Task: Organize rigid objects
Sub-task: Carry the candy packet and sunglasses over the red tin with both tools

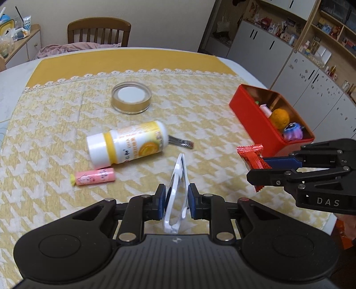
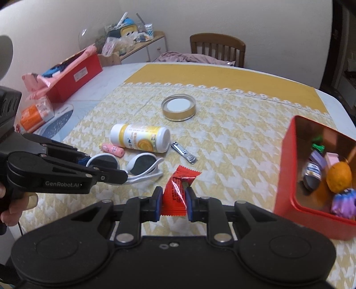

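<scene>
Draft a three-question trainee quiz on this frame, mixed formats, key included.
1. True or false: the left gripper is shut on the white sunglasses.
2. What does the right gripper hold? A) nail clipper B) red snack packet C) pink tube
3. Fill in: the white and yellow bottle lies on its ____.

Key: 1 true. 2 B, the red snack packet. 3 side.

A yellow houndstooth cloth [image 1: 55, 124] covers the bench [image 1: 13, 75]. At twelve o'clock a wooden chair [image 1: 99, 31] stands against a pale wall [image 1: 155, 20]; at two o'clock, white cabinets [image 1: 262, 44] and cluttered open shelves [image 1: 329, 29].
</scene>
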Available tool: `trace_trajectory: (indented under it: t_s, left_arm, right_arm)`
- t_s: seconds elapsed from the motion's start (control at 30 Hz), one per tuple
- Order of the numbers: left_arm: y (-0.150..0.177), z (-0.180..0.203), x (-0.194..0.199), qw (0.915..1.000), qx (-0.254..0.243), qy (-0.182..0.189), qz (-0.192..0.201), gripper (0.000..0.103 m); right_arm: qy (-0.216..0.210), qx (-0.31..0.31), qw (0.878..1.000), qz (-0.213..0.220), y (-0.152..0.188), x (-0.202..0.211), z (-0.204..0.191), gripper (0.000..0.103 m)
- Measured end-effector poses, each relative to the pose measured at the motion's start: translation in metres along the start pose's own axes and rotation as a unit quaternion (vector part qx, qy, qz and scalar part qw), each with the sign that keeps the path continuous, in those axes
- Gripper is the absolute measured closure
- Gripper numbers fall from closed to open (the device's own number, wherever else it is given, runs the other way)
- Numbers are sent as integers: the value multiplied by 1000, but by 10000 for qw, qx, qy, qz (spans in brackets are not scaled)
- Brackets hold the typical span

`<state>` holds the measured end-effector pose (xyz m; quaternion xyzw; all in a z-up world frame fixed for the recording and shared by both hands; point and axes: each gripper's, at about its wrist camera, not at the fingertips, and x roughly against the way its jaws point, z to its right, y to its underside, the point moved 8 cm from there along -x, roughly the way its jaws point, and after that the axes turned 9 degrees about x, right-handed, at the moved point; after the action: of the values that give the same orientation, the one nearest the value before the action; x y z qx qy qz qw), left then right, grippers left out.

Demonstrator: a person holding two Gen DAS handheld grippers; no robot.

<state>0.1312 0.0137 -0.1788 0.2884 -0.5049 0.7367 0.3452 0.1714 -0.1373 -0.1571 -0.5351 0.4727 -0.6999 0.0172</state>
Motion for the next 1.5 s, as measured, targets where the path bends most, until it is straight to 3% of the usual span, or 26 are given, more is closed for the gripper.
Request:
trace_trajectory:
  t_s: [0.5,0.9,1.27,1.5]
  left_arm:
    - [-34,70,18,9981,-299,422,328,83]
    - [-65,145,-12,9934,-811,729,366,83]
    - [-91,195,-59,9901,-1243,585,292,83]
    - [-101,216,-93,9895,-1379,377,229,83]
  right_arm:
    - [467,-458,9971,382,7,53,58,82]
    - [782,-900,9920,417,16,64,122,82]
    - [809,-1111,9903,223,27,53,169,82]
    - [750,-931,9928,12,28,40,186,82]
